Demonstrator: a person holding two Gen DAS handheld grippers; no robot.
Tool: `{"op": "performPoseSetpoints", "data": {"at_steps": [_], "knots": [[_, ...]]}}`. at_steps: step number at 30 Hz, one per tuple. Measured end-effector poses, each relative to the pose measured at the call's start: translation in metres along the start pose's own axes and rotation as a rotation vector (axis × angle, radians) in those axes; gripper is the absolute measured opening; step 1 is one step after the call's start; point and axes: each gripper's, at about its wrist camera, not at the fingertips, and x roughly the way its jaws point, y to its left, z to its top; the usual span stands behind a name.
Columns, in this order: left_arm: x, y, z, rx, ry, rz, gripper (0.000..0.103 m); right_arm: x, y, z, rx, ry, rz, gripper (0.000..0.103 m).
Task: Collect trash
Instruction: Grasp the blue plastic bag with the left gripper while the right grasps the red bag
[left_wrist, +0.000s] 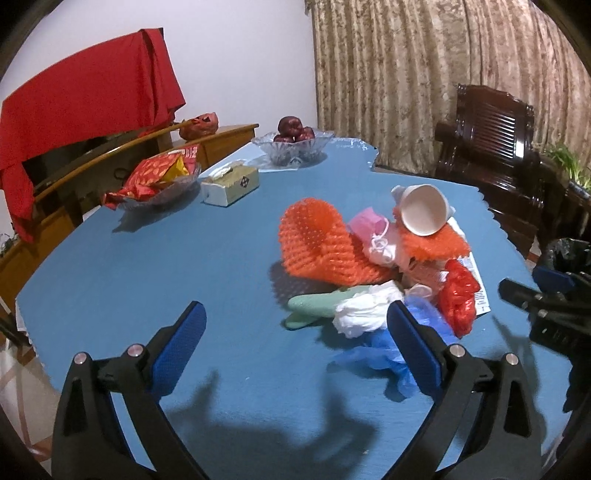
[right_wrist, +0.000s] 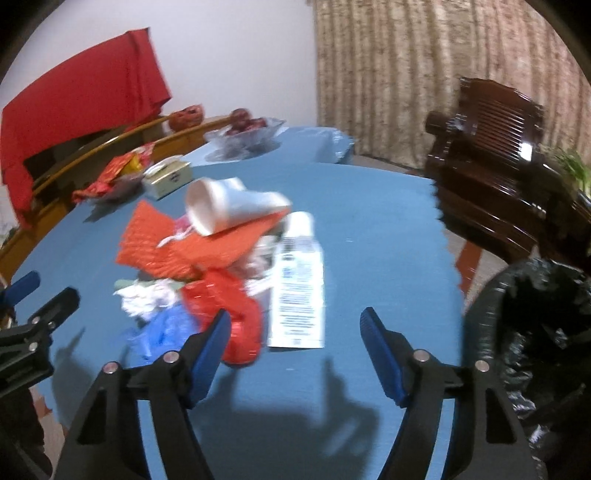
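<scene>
A trash pile lies on the blue table (left_wrist: 166, 266): orange foam net (left_wrist: 314, 243), white paper cup (left_wrist: 421, 210), pink mask (left_wrist: 365, 225), white crumpled plastic (left_wrist: 362, 310), green scrap (left_wrist: 314, 306), blue plastic (left_wrist: 384, 350), red plastic (left_wrist: 460, 295). My left gripper (left_wrist: 295, 321) is open and empty, above the table just before the pile. My right gripper (right_wrist: 295, 325) is open and empty; the red plastic (right_wrist: 229, 314) and a white flat tube (right_wrist: 299, 291) lie just ahead of it. The cup (right_wrist: 229, 210) tops the orange net (right_wrist: 192, 247).
A bin with a black liner (right_wrist: 535, 332) stands at the table's right edge. At the back are a tissue box (left_wrist: 229, 184), a snack bowl (left_wrist: 159, 181) and a glass fruit bowl (left_wrist: 291, 144). A dark wooden chair (left_wrist: 491, 147) stands to the right.
</scene>
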Motion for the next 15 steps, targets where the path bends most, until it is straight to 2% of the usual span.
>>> {"op": "performPoseSetpoints", "data": {"at_steps": [4,9,14,15], "knots": [[0.008,0.005,0.000,-0.016,0.020,-0.001,0.093,0.016,0.016,0.000,-0.034,0.027,0.025,0.065],[0.012,0.008,0.000,-0.024,0.036,-0.008,0.084,0.036,0.029,-0.001,-0.060,0.075,0.052,0.056],[0.014,0.005,-0.003,-0.026,0.048,-0.024,0.083,0.045,0.033,-0.003,-0.067,0.100,0.093,0.032],[0.014,0.004,-0.004,-0.024,0.049,-0.027,0.083,0.044,0.032,-0.003,-0.067,0.099,0.102,0.031]]}}
